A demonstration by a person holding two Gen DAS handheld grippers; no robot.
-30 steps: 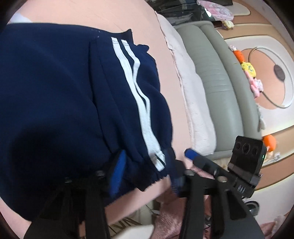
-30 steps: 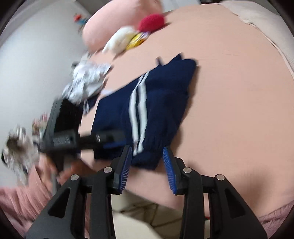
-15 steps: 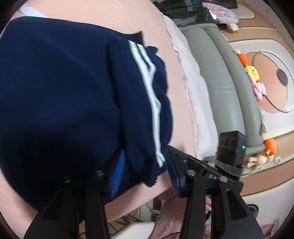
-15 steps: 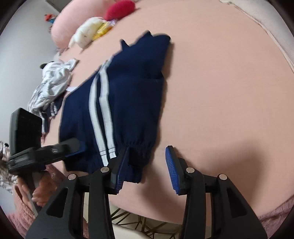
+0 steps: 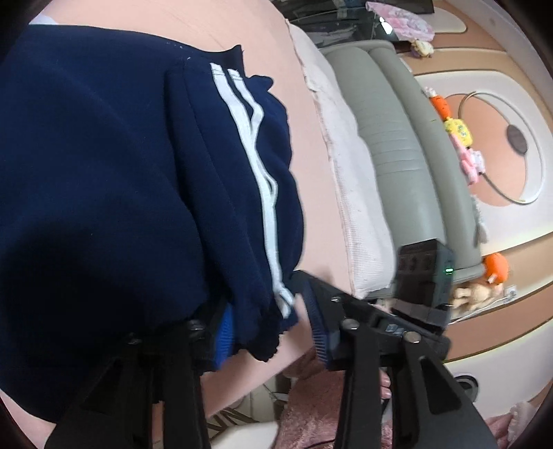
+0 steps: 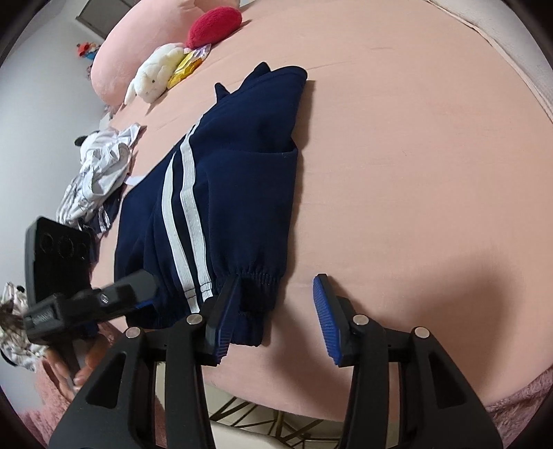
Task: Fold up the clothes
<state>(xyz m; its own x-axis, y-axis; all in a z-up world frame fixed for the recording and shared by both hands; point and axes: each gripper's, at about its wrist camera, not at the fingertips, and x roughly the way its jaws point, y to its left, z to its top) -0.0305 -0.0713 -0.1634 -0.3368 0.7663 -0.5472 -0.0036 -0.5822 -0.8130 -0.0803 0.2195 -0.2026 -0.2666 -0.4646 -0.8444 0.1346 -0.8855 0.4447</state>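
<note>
Both tools sit side by side, fingers spread: left tool [image 5: 269, 328] and right tool [image 6: 273, 319].

One pair of navy trousers [image 6: 221, 193] with two white side stripes [image 6: 183, 214], one crumpled pile of pale clothes [image 6: 100, 165], one pink pillow [image 6: 138, 45], one red plush [image 6: 214, 26], one white plush [image 6: 153, 70], two grippers.

Trousers [image 6: 221, 193] lie on the bed [image 6: 414, 172], extending forward from the right gripper [image 6: 273, 311], cuff end nearest, between its fingers and against its left one. Left gripper [image 6: 138, 290] sits just left of that cuff. Crumpled garment [image 6: 100, 162] lies further left; plush toys [image 6: 155, 72] and pillow [image 6: 145, 45] far ahead.
</note>
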